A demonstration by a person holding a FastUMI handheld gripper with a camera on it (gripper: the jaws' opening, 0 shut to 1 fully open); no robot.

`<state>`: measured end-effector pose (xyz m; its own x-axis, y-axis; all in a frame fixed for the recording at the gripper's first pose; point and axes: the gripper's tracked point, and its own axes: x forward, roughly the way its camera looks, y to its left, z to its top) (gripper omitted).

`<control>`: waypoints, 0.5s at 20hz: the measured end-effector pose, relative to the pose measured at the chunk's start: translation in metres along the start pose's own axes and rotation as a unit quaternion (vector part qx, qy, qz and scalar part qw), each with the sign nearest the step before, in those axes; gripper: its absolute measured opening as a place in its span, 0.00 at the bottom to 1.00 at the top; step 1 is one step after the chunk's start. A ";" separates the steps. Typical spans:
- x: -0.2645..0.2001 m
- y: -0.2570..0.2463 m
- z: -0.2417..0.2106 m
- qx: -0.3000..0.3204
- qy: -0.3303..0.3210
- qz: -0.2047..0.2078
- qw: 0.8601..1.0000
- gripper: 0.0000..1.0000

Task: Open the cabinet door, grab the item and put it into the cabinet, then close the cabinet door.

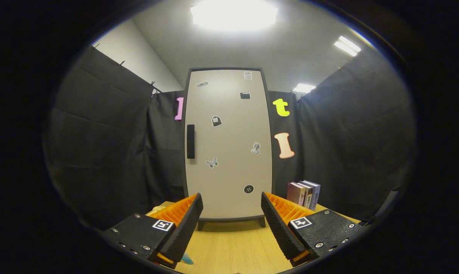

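A tall pale cabinet (229, 144) stands on short dark legs at the back of the wooden table (233, 243), straight beyond my fingers. Its door is closed and carries several small stickers. A black vertical handle (190, 141) sits on the door's left edge at mid height. My gripper (232, 207) is open, fingers spread wide with nothing between them, well short of the cabinet. A small teal object (187, 259) pokes out under the left finger, mostly hidden. A yellowish thing (156, 209) peeks out beyond the left finger.
A short row of upright books (304, 194) stands on the table to the right of the cabinet. Black cloth walls close in the booth on the left, right and behind the cabinet. Bare wood lies between the fingers and the cabinet's foot.
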<state>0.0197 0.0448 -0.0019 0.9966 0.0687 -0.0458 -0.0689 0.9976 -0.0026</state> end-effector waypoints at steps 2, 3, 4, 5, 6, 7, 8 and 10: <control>0.014 0.006 0.011 0.000 -0.007 0.007 1.000 0.95; 0.021 0.008 0.016 0.000 -0.009 0.008 1.000 0.95; 0.030 0.013 0.020 0.000 -0.012 0.011 1.000 0.95; 0.038 0.017 0.025 -0.001 -0.015 0.014 1.000 0.95; 0.046 0.020 0.028 -0.002 -0.016 0.016 1.000 0.95; 0.054 0.023 0.031 -0.001 -0.015 0.018 1.000 0.95; 0.063 0.028 0.033 0.000 -0.014 0.022 1.000 0.95; 0.081 0.037 0.040 0.002 -0.015 0.029 0.999 0.95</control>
<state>0.0993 0.0872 0.0341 0.9918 0.1267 -0.0156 -0.1266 0.9919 0.0031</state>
